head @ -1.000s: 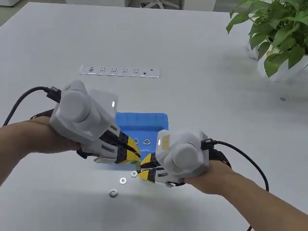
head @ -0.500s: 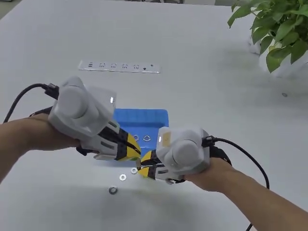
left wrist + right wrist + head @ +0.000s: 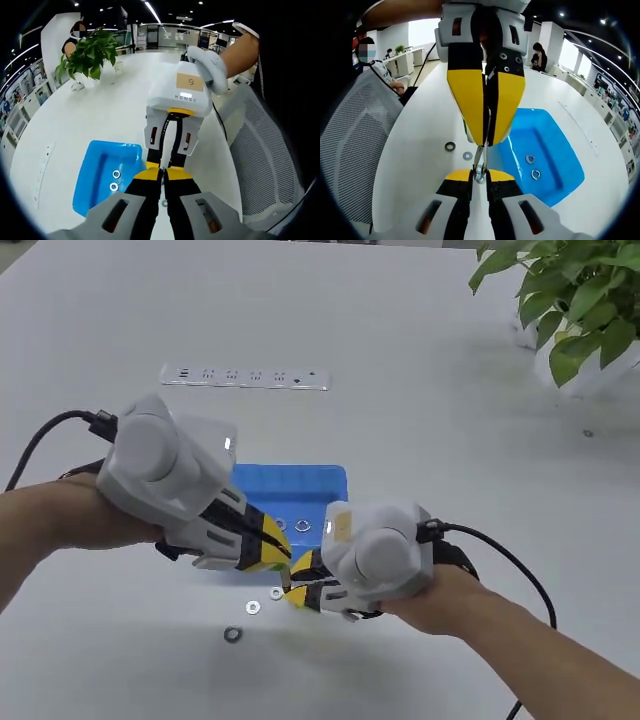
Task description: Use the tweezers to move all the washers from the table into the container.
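Two hand-held grippers meet tip to tip low over a white table (image 3: 420, 390), just in front of a blue container (image 3: 300, 488). The left gripper (image 3: 283, 558) has its yellow-tipped jaws pressed together on a pair of tweezers (image 3: 481, 156), which stick out past its tips. The right gripper (image 3: 293, 586) faces it from the opposite side. Its jaws are drawn in tight on the tweezers' free end. In the right gripper view something small and shiny sits at that end, too small to make out.

Two washers (image 3: 303, 527) lie side by side on the container's floor, toward its near wall. Three loose washers lie on the table between the container and the near edge. One (image 3: 277, 593) is right under the grippers' tips and a second (image 3: 253, 607) is just beside it. The third (image 3: 233, 634) lies apart, closer to the near edge and further left.

A power strip (image 3: 245, 377) lies flat between the container and the far edge, running parallel to that edge. A potted plant (image 3: 575, 300) stands by the far edge, to the right. A black cable (image 3: 45, 445) trails from the back of the left gripper.
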Motion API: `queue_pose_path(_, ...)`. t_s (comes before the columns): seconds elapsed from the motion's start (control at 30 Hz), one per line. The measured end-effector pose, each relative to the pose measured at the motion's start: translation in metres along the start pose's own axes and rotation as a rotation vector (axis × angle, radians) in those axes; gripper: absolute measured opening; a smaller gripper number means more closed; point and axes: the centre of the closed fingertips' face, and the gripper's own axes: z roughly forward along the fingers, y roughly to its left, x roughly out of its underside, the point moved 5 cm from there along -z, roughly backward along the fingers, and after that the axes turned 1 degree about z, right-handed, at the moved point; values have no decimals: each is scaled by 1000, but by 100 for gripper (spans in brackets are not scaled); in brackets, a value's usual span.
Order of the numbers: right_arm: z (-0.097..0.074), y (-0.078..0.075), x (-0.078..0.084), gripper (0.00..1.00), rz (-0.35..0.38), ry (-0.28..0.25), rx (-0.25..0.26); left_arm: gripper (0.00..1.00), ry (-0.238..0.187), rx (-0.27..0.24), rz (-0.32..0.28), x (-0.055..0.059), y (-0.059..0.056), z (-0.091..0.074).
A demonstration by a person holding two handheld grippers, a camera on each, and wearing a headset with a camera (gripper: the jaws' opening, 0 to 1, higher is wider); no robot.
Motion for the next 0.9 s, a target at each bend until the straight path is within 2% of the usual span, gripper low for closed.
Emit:
queue_pose_path(0.3,-1,0,-1,14,15,-11,-2,6,-12,10,-25,0,3,1)
queue_pose_path(0.9,-1,-2,0,10,29,-12,2,6,1,16,-12,-1,2,2)
